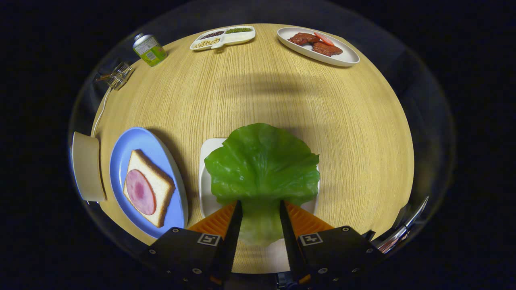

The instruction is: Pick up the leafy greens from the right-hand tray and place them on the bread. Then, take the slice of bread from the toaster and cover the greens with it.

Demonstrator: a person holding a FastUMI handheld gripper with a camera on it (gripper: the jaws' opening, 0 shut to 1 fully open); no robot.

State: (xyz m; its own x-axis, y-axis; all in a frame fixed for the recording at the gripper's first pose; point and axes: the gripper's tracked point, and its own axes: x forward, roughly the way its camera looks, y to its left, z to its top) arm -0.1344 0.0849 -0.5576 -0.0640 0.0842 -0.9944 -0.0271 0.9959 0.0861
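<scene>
Left to right: blue plate (121, 161) bearing bread (155, 183) topped with a ham slice (140, 191), then white tray (206, 189) under a leafy greens leaf (262, 165), its stem pinched between both gripper (261, 206) fingers; farther back, divided dish (242, 38) of beans, oval plate (346, 58) of meat.

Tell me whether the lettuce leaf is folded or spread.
Spread: the lettuce leaf fans wide over the white tray, stem between the gripper fingers.
</scene>
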